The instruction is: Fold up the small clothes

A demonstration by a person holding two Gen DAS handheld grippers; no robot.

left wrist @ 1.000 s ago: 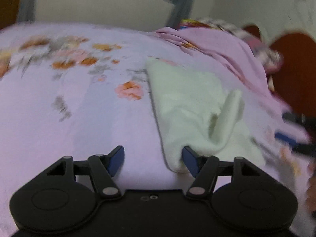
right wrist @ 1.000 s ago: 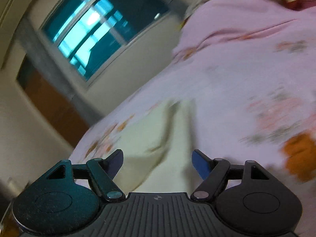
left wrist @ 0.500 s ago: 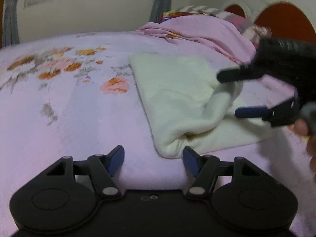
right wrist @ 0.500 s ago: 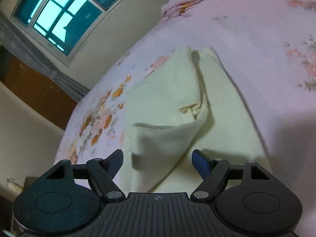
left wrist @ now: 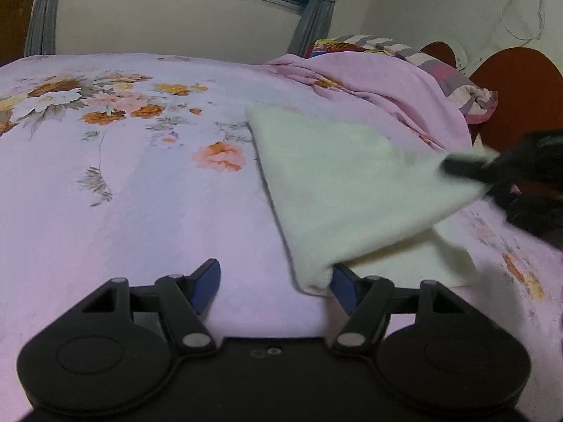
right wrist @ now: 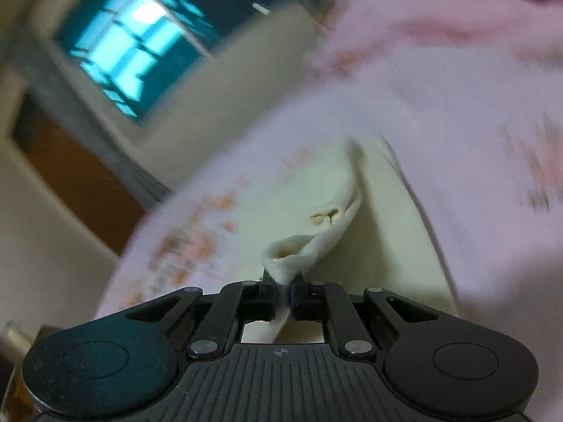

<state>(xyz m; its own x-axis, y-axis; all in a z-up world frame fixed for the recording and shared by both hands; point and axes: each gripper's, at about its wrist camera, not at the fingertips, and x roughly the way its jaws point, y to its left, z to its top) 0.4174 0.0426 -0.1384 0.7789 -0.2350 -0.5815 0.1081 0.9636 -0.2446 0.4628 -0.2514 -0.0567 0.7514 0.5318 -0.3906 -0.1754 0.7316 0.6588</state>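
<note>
A wide bed covered by a pale lilac cotton sheet printed with orange and pink flowers (left wrist: 133, 190) fills both views and serves as the landmark. Toward its far end, below the curtained window, lies a bunched pink quilt (left wrist: 380, 84). Nearer, on the flat part of the sheet, rests the small cream-white knitted garment (left wrist: 337, 190), its long axis running from the quilt end of the bed back toward the left gripper.

The right gripper (right wrist: 283, 286) has just been closing, and in its own view the jaws now pinch a rolled edge of the cream garment between them; seen from the left wrist it appears as a blurred black shape at the garment's side, raising that edge off the sheet so the cloth slopes up from the bed.

The left gripper (left wrist: 274, 283) sits low over the sheet at the garment's near corner. Its jaws stand apart and hold nothing; one blue pad (left wrist: 343, 290) is just beside or under the corner, though contact cannot be confirmed.

The coming move seems to turn on this: the lifted edge lies across the garment's long axis from the flat side, so the right hand, which already has the cloth, is better placed to carry it over, while the left is nearer the corner to steady it.
</note>
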